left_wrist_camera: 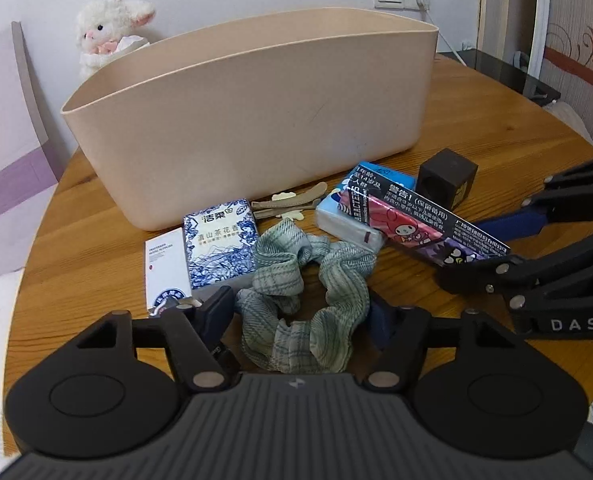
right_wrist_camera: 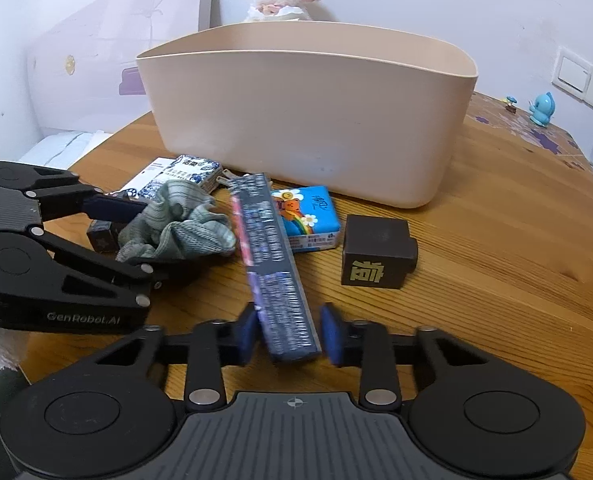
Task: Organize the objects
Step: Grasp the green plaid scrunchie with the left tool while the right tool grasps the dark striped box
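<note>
A green plaid scrunchie (left_wrist_camera: pixel 308 292) lies on the wooden table (left_wrist_camera: pixel 496 128), and the blue pads of my left gripper (left_wrist_camera: pixel 300 304) press it from both sides. My right gripper (right_wrist_camera: pixel 290 332) is shut on the near end of a long flat printed box (right_wrist_camera: pixel 272 248), which points away toward the beige bin (right_wrist_camera: pixel 308 128). In the left wrist view that box (left_wrist_camera: pixel 436 232) lies across a blue tissue pack (left_wrist_camera: pixel 352 216), with the right gripper (left_wrist_camera: pixel 472 250) coming in from the right. The left gripper (right_wrist_camera: pixel 124 224) shows at the left of the right wrist view.
In front of the bin (left_wrist_camera: pixel 256 120) lie a blue-and-white tissue pack (left_wrist_camera: pixel 218 240), a slim white box (left_wrist_camera: pixel 162 268), a beige hair clip (left_wrist_camera: pixel 288 202) and a dark cube (right_wrist_camera: pixel 376 252). A plush lamb (left_wrist_camera: pixel 112 28) sits behind the bin. A small blue figurine (right_wrist_camera: pixel 541 109) stands far right.
</note>
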### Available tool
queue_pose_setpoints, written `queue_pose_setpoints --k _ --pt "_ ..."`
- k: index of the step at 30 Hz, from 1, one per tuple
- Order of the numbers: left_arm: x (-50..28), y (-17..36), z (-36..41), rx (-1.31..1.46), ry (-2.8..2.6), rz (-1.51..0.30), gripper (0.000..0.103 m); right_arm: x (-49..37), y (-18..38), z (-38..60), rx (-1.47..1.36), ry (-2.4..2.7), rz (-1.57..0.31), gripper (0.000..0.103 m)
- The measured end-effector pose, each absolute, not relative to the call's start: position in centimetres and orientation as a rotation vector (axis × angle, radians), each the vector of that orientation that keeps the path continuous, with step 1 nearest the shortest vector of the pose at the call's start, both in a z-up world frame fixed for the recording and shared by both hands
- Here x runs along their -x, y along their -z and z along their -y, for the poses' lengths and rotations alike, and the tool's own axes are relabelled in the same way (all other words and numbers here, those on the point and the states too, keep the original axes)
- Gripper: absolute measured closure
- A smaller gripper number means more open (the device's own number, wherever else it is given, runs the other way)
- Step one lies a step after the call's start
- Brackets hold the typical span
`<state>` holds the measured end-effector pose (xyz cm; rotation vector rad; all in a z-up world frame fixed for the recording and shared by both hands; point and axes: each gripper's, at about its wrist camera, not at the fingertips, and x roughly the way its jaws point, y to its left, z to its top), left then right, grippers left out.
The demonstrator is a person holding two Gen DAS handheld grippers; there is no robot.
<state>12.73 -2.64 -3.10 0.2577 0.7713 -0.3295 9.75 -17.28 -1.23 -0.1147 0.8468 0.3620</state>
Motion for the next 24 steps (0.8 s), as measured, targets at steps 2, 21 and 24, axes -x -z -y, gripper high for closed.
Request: queue_pose_setpoints --k 2,21,24 --pt "-12.8 3.0 2.5 -0.231 0.343 -0.782 0.048 -9.7 1.2 17.3 0.105 -0.362 -0.850 0.081" --pt "-9.4 -1.9 -0.4 -0.098 0.297 -0.659 0.079 -7.9 -3.7 20.2 -0.016 -0.305 -0.703 0.081" --pt "-9.2 -3.9 -1.2 -0.082 0.268 -0.607 0.079 -8.6 -5.2 20.7 -0.034 -0.295 -0.662 0.081"
